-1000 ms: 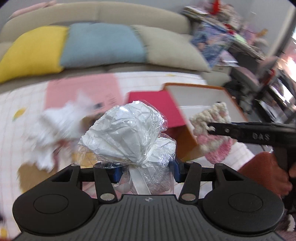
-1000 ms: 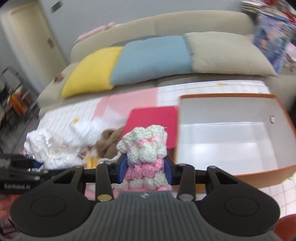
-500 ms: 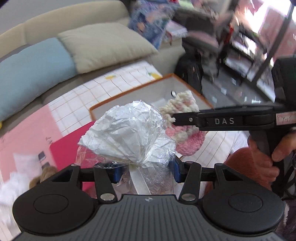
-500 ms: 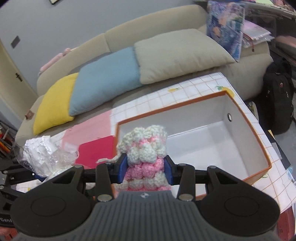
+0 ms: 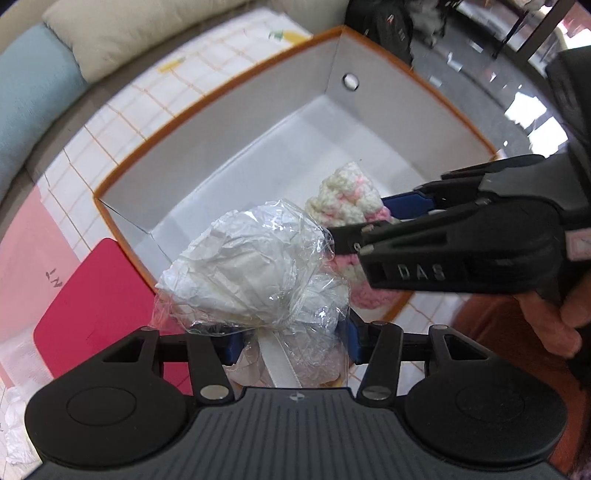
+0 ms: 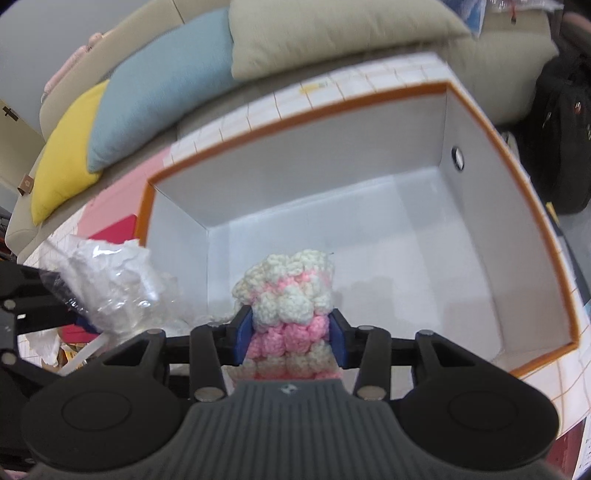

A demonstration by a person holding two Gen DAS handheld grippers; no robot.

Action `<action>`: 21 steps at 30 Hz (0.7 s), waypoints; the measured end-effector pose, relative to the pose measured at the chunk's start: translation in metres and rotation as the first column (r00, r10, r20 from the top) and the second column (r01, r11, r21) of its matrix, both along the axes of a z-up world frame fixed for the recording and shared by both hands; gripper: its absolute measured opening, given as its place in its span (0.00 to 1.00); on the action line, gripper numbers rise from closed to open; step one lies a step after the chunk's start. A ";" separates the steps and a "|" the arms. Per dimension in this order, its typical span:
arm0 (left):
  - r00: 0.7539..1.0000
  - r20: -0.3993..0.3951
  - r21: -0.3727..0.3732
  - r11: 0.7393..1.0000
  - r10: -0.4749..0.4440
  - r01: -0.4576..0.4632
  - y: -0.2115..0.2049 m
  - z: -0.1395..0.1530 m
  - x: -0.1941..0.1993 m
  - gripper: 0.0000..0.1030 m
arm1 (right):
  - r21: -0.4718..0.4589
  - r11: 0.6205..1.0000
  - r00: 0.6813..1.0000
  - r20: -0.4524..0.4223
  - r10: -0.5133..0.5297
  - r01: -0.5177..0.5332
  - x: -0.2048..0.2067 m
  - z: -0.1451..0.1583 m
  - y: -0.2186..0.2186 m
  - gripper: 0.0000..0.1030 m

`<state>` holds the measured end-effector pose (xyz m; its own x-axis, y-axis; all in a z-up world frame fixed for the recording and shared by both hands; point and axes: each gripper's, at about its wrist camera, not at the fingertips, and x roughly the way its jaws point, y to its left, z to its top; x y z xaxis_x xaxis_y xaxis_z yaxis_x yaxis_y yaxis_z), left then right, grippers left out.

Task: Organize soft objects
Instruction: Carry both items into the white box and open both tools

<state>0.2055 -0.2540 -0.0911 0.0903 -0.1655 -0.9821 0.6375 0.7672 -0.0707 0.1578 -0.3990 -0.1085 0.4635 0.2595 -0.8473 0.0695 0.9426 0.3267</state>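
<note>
Left wrist view: the left gripper (image 5: pixel 291 341) clamped a crinkled bundle (image 5: pixel 255 273) of white tissue-like stuffing wrapped in glossy clear film, tied with a white ribbon, its blue pads pressing the bundle's narrow neck. The bundle hung over the near-left corner of an open box (image 5: pixel 221 122), a rectangular carton with a thin orange rim, smooth grey-white inner walls and a round metal eyelet in its end wall at 1 o'clock. From 3 o'clock the right gripper (image 5: pixel 365 221), black moulded plastic with blue pads, reached in with a knobbly crocheted piece (image 5: pixel 347 199) of cream and pink yarn between its fingers, held over the box interior just beside the bundle. A flat magenta sheet (image 5: pixel 96 306) lay at 9 o'clock on a white gridded cloth (image 5: pixel 122 114).

Right wrist view: the right gripper (image 6: pixel 291 341) had its jaws easing apart, the bobbled crocheted piece (image 6: pixel 288 295) between the blue pads and touching both, above the box's (image 6: pixel 539 206) pale floor. At 9 o'clock the film-wrapped bundle (image 6: pixel 107 273) sat at the box's left wall, carried by the left gripper's black arms. Plump yellow (image 6: pixel 62 162), blue (image 6: pixel 159 85) and beige cushions (image 6: pixel 332 33) lined a sofa from 10 to 12 o'clock.
</note>
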 end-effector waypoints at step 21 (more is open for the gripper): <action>0.999 0.001 -0.001 0.999 0.033 -0.033 0.015 0.010 0.003 0.84 | -0.058 0.998 0.992 -0.120 0.029 -0.036 0.026 -0.029 0.013 0.48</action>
<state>0.2086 -0.2390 -0.0816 0.0972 -0.1633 -0.9818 0.6115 0.7881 -0.0705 0.1838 -0.3861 -0.1380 0.3501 0.2199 -0.9105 0.0736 0.9626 0.2607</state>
